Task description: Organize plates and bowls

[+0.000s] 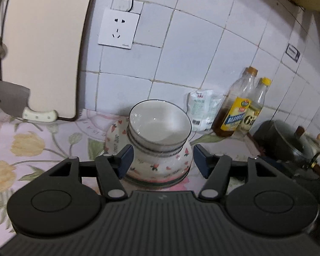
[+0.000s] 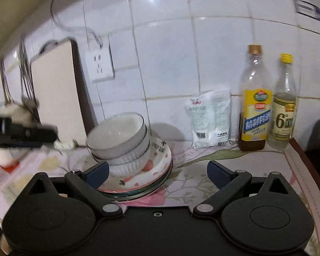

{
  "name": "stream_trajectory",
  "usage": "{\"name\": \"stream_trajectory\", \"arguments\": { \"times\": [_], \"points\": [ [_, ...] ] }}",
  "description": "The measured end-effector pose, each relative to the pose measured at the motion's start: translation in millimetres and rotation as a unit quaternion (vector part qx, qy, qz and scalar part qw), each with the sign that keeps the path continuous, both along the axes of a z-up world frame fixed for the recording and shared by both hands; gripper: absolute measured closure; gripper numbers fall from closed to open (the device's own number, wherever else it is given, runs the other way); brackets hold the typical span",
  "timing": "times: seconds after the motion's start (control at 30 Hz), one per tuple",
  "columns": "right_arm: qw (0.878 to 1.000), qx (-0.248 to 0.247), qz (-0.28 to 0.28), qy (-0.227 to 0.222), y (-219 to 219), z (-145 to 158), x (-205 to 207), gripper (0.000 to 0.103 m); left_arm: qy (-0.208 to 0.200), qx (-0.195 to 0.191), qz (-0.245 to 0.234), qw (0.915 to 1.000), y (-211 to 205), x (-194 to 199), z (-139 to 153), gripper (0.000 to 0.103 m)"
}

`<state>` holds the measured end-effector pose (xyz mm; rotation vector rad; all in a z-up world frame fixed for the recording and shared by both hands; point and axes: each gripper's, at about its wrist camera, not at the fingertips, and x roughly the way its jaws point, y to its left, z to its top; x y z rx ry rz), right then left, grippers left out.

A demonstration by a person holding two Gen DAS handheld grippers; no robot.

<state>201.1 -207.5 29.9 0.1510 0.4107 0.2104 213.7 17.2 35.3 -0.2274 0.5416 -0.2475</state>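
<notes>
two stacked bowls sit upright, mouths up, on plates; both claws gape empty.

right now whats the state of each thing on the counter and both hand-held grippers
white bowls: nested upright, empty, on the plates
plates: stacked flat
left hand-held gripper: open, holding nothing
right hand-held gripper: open, empty
two bottles: upright, capped
cutting board: leaning on wall
</notes>
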Motion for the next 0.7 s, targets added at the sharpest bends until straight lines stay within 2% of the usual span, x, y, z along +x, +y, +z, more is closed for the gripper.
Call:
{"name": "stream_trajectory", "arguments": {
  "times": [0.1,0.23,0.4,0.53,0.7],
  "points": [
    [1.000,-0.013,-0.008,-0.023,-4.4,8.3,-20.2,0.003,-0.013,0.020,0.007,0.9997,0.8,-21.8,2.9,0.040],
    [0.999,-0.025,-0.016,-0.035,-7.9,17.3,-42.0,0.003,-0.025,0.020,0.016,0.9994,4.0,-46.9,3.9,0.035],
    [0.998,-0.038,-0.022,-0.034,-4.9,20.4,-63.6,0.003,-0.043,0.027,0.024,0.9984,3.1,-76.9,4.4,0.034],
    [0.998,-0.059,-0.023,-0.024,1.4,18.3,-80.5,0.002,-0.058,0.032,0.028,0.9974,1.0,-96.5,-1.7,0.025],
    [0.997,-0.076,-0.027,-0.013,6.5,11.9,-99.4,0.000,-0.067,0.035,0.028,0.9968,-0.8,-117.1,-18.3,0.025]
  ]
}}
